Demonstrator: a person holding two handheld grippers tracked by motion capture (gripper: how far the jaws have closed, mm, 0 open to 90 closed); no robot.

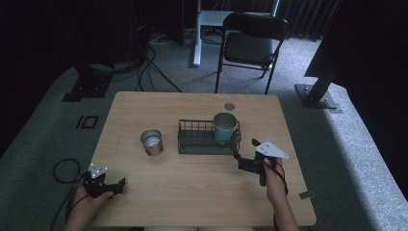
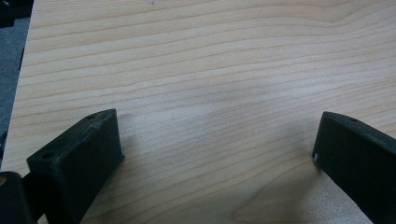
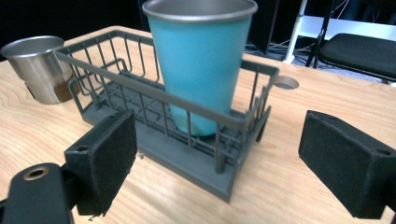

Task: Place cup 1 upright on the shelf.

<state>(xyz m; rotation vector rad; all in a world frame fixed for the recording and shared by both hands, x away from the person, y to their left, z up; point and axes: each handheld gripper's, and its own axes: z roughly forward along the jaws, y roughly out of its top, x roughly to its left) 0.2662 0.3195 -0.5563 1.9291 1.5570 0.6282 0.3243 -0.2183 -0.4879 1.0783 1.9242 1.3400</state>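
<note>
A teal cup [image 3: 201,60] stands upright in the rack [image 3: 187,154], right end; a steel cup [image 1: 152,142] sits left of the rack. Both grippers, right [image 3: 215,163] and left [image 2: 215,154], hold fingers spread, empty. The cup looks light, rigid, slick: grip its sides below the rim.

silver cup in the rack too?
No: the silver cup stands on the bare table left of the wire rack, which holds the blue cup.

Dim rm: grey carpet [image 1: 43,130], 1 black folding chair [image 1: 250,43] behind table.
</note>
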